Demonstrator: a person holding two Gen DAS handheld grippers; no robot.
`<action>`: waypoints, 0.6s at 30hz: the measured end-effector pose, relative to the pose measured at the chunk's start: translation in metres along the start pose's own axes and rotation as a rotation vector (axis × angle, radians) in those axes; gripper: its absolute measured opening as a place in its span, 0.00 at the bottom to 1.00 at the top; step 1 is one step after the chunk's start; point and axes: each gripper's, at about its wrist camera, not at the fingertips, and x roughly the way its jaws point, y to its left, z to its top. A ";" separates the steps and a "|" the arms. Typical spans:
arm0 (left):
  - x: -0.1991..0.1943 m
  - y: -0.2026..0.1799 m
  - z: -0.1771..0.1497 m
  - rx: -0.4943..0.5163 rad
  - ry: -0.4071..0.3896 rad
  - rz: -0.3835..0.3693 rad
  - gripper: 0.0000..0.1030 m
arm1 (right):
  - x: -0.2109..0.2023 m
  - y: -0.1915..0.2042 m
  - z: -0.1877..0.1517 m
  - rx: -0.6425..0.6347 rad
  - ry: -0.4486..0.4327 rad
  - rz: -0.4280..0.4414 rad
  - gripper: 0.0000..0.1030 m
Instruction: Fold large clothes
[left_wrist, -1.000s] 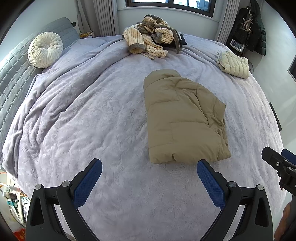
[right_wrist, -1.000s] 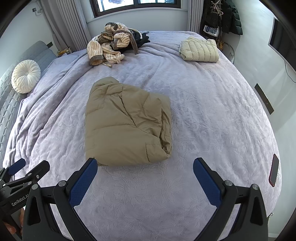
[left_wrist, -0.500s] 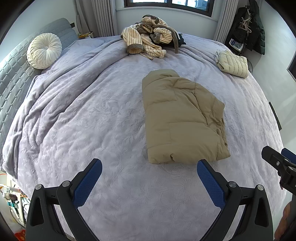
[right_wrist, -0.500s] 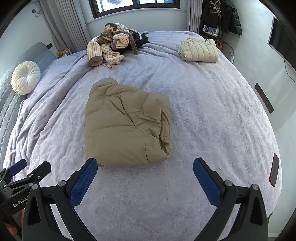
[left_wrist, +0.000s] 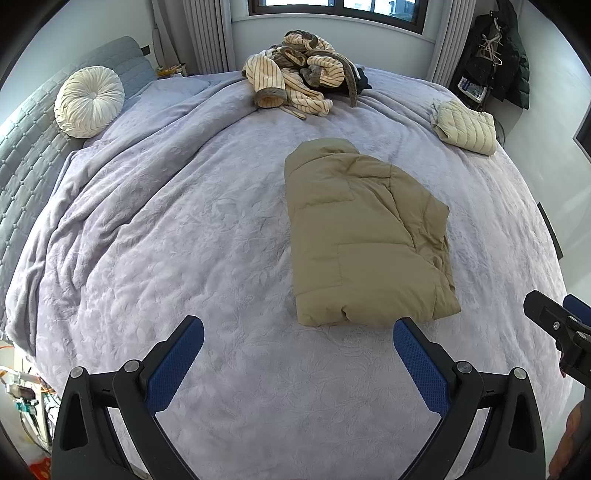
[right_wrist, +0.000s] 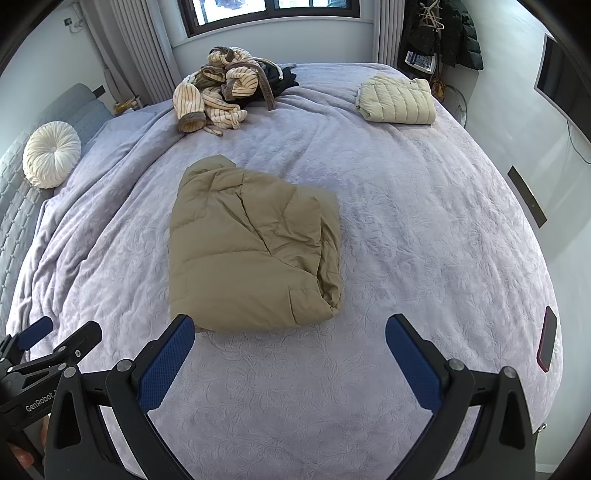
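A tan quilted puffer jacket (left_wrist: 364, 236) lies folded into a thick rectangular bundle near the middle of a bed covered by a lavender embossed bedspread (left_wrist: 192, 236). Its near hem faces the two tools, and its collar end points toward the window. The left gripper (left_wrist: 295, 349) hovers over bare bedspread just in front of that hem with its blue-padded tongs spread wide and nothing between them. The right gripper (right_wrist: 290, 345) hangs beside it, equally wide apart and empty, its left pad close to the bundle's near corner but, as far as the view shows, not touching it.

The jacket looks light for its bulk, soft and springy; the filling would likely push the layers back open once pressure is released. The shell appears smooth, so a shallow pinch could slip. The loose folds bunch along the bundle's right edge (right_wrist: 328, 266), and a grip there would probably catch only one layer. A deeper bite across the stitched near hem, or under both near corners at once, seems the surer hold.

Farther off, a cream quilted jacket (right_wrist: 397, 99) sits folded near the far right corner, and a heap of striped knit clothes (right_wrist: 218, 96) waits by the window, well apart from the tan bundle.
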 end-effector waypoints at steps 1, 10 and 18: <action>0.000 0.000 0.000 -0.001 -0.001 0.001 1.00 | 0.000 0.000 0.000 0.000 0.000 0.000 1.00; 0.001 0.002 0.003 0.009 0.002 -0.007 1.00 | -0.001 0.002 -0.001 -0.003 0.000 0.000 1.00; 0.002 0.002 0.004 0.006 0.003 -0.005 1.00 | -0.001 0.004 -0.001 -0.005 0.002 0.000 1.00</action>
